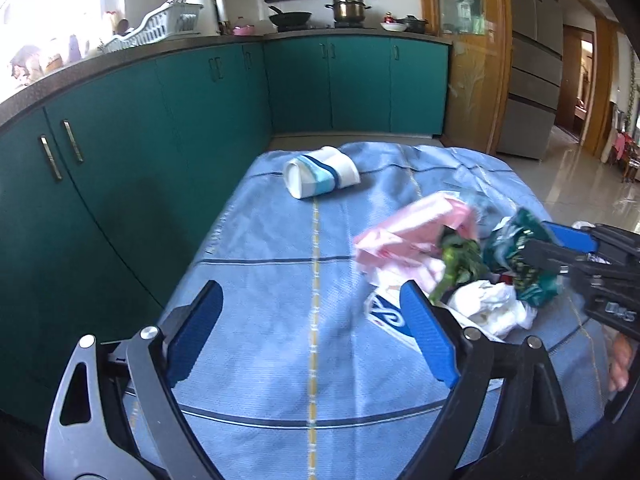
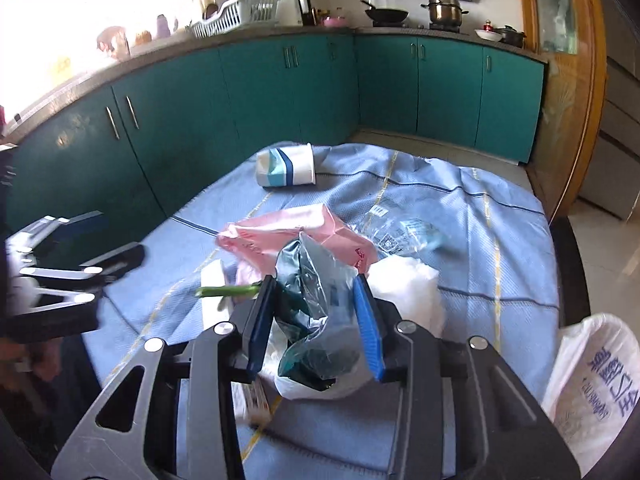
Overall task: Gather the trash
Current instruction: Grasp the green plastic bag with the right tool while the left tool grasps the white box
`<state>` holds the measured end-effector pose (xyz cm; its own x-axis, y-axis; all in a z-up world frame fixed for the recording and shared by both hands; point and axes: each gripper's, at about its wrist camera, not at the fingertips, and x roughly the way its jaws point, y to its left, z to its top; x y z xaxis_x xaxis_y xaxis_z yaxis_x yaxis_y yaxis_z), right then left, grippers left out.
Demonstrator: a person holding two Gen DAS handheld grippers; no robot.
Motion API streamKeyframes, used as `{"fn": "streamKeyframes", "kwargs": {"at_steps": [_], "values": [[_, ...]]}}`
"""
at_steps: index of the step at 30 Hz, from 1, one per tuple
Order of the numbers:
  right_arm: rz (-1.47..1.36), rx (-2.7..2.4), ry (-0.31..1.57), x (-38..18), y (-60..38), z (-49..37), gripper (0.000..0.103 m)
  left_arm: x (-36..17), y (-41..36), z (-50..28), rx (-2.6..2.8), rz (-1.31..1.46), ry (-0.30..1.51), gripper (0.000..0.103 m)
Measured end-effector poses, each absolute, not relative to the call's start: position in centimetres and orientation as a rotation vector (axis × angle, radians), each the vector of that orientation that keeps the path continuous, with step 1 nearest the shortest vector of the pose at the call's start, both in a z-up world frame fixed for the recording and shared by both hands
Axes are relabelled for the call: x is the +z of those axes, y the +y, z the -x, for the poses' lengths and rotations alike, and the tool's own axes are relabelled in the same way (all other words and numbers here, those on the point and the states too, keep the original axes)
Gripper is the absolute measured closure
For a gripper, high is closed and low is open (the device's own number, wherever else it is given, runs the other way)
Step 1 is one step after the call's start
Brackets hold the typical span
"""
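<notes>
Teal kitchen cabinets (image 2: pixel 280 96) run behind a tabletop (image 1: pixel 280 320) draped in a blue cloth, where the trash sits.

Right gripper (image 2: pixel 316 320): its jaws are partly closed, clamped on a crumpled green wrapper (image 2: pixel 316 300) that fills the gap between the blue pads. Judging from this, the step in hand is lifting that wrapper off the pile. To do it well, keep the squeeze firm, since thin film slips, and raise it straight so it does not drag its neighbours along. Just behind the wrapper lies a pink bag (image 2: pixel 288 232); just right of it, a white wad (image 2: pixel 404 284); just left of it, a green stalk (image 2: pixel 228 290). A clear film (image 2: pixel 400 232) lies beyond the wrapper, and a paper cup (image 2: pixel 286 170) lies on its side well beyond, near the cabinets. A white printed bag (image 2: pixel 596 384), well to the wrapper's right at the table edge, looks the likely place for the trash.

Left gripper (image 1: pixel 312 332): jaws spread wide, holding nothing, hovering over bare cloth left of the wrapper (image 1: pixel 520 256).
</notes>
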<state>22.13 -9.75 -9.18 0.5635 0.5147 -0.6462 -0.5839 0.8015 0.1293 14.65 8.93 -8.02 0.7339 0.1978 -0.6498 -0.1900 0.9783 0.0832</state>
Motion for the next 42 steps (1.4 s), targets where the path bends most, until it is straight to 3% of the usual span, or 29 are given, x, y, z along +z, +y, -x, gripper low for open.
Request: {"fn": "streamKeyframes", "kwargs": {"at_steps": [6,14,16,18,21,26,30,37,40,42], "values": [[0.009,0.574,0.674,-7.1,-15.3,-18.6,0.064,-9.4,5.8,-15.4,0.11,0.015,0.778,0.011],[0.009,0.417,0.813,-11.6,-18.6,-17.2,0.062,-12.9,-0.5,-16.9,-0.012,-0.023,0.879,0.009],[0.024,0.427,0.823,-12.2,-18.3,-16.9,0.061,-13.3,-0.5,-17.0,-0.016,-0.039,0.887,0.015],[0.05,0.44,0.825,-12.5,-17.7,-16.6,0.059,-13.5,-0.1,-16.8,-0.046,-0.032,0.901,0.029],[0.055,0.433,0.815,-12.7,-17.5,-16.6,0.047,-13.2,1.3,-15.8,-0.054,-0.031,0.914,0.037],[0.065,0.414,0.807,-12.6,-17.9,-16.7,0.034,-13.6,4.6,-13.8,0.041,-0.061,0.955,0.031],[0.078,0.414,0.815,-12.9,-17.9,-16.8,0.032,-13.5,6.9,-13.3,0.071,0.017,0.959,0.02],[0.101,0.415,0.832,-13.5,-17.0,-16.8,0.031,-13.8,5.5,-15.1,0.061,0.022,0.937,0.017],[0.128,0.405,0.833,-13.7,-16.6,-16.8,0.031,-14.6,4.8,-15.7,0.072,-0.003,0.954,0.038],[0.134,0.399,0.836,-14.0,-16.5,-16.9,0.031,-15.0,4.7,-15.6,0.072,0.001,0.964,0.059]]}}
